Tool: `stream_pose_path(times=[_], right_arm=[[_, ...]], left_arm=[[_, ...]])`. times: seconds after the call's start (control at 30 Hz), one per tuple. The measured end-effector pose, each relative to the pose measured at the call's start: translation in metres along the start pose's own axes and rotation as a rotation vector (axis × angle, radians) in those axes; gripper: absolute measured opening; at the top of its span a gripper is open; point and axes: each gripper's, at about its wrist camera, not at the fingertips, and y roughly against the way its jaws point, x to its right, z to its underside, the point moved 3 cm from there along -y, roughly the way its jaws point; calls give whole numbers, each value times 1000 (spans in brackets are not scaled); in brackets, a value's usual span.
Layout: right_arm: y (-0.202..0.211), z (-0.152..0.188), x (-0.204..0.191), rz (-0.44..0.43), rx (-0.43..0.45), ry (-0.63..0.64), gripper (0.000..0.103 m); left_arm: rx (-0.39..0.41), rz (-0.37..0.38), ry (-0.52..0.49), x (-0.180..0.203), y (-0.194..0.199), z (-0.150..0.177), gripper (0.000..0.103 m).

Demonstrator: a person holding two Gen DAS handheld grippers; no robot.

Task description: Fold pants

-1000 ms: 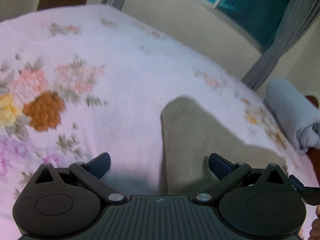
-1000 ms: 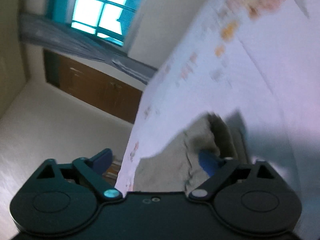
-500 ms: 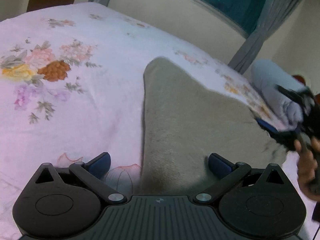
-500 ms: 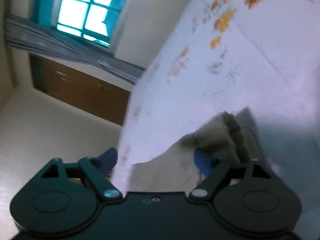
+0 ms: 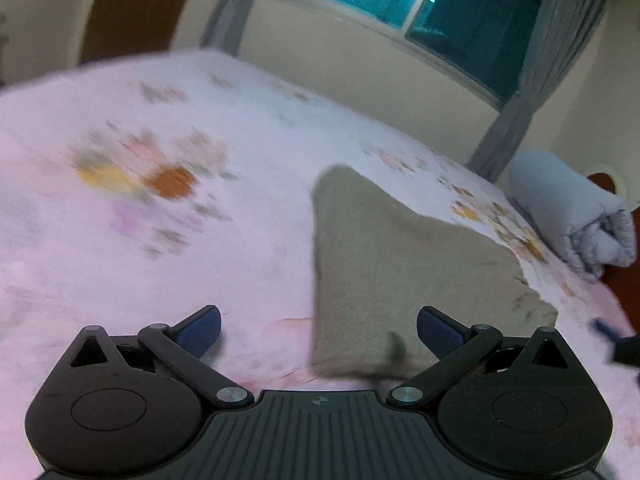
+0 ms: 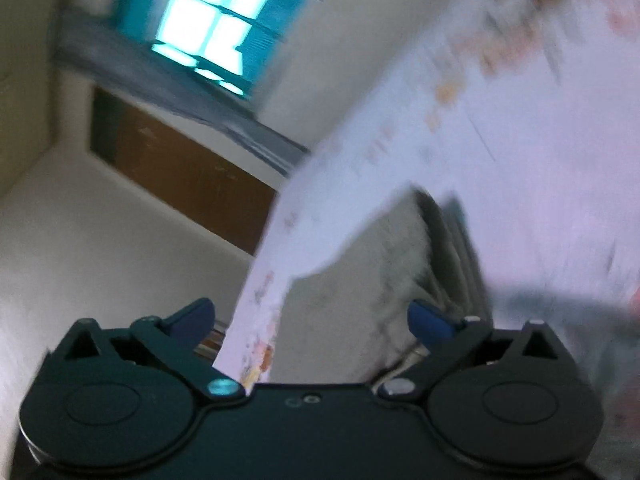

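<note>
Since both tongs stood wide open with nothing between their fingers, I judged the pants (image 5: pixel 400 276) released and the fold laid down. From the left gripper (image 5: pixel 318 326), the olive pants lay flat just ahead and right of centre, the near edge between the fingers. From the right gripper (image 6: pixel 310 318), the stacked edge (image 6: pixel 384 280) sat just ahead; view blurred. Surface: a bed under a pink floral sheet (image 5: pixel 160 208). A rolled blue blanket (image 5: pixel 568 220) lay far right; window (image 5: pixel 440 12) and grey curtains beyond.
</note>
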Motion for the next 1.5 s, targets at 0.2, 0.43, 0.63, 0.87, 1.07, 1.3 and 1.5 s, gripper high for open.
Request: stream_pose_path(times=[0.2,0.43,0.63,0.87,1.07,1.3,1.5], right_arm=[[83,40,-59,294,93,445,98],[155,133,-95,357,216,679,98],[214,187,-117,411,360,714,98],[229,233,-128,385,243,802,98],[211,245,-133,374,211,821,98],[205,246,-120,425,191,728,98],[202,257,-123,430,175,758,98]], left_arm=[[60,-70,-66,-3,85,38,103],[134,-72,-199,45,181,98,103],[231,-54,-304,85,257,133,103],[325,-43,-356,98,323,172,103],[321,-44,-365,101,321,178,103],[282,-2,-332,99,309,180,103],[282,1,-326,101,306,181,103]])
